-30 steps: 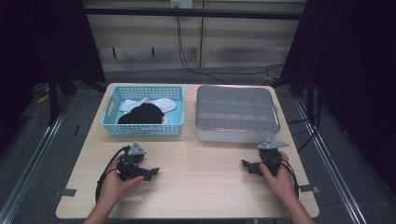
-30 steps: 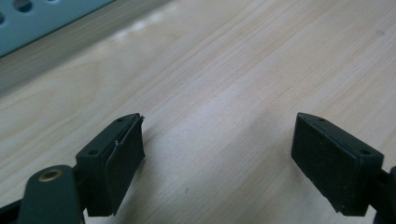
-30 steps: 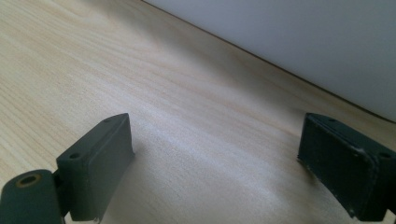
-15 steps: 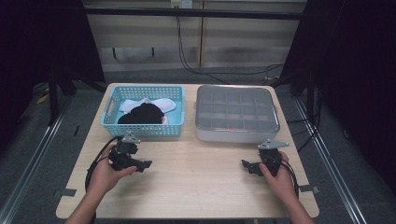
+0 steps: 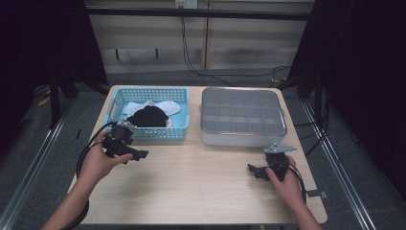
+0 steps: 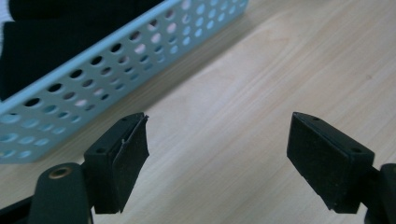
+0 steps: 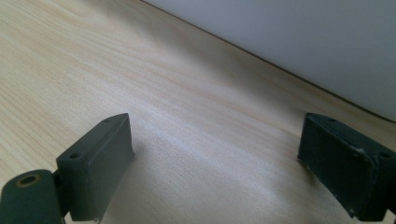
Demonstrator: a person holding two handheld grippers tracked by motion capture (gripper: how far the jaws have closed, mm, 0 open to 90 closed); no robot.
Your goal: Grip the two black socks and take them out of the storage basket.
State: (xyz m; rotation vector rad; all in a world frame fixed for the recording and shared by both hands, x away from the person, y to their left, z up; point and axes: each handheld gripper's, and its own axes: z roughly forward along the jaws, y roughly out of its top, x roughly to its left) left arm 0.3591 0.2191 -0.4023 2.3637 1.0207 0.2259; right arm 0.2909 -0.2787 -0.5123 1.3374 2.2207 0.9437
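Since a second ago, left gripper (image 5: 136,154) is lifting toward the basket (image 5: 149,133), whose long side is running across the table (image 5: 201,187). Both it and right gripper (image 5: 254,170) are standing spread, gripping nothing.

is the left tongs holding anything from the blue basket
No, the left tongs stand open over bare wooden table, with the blue basket off to one side and nothing between the jaws.

1. The left hand (image 5: 98,160) holds the left gripper (image 5: 135,154) near the table's left edge, its jaws wide apart with nothing between them.
2. The left forearm comes in from the table's near left corner.
3. The right hand (image 5: 286,181) holds the right gripper (image 5: 253,170) low near the table's right edge, jaws spread wide and empty, pointing left.
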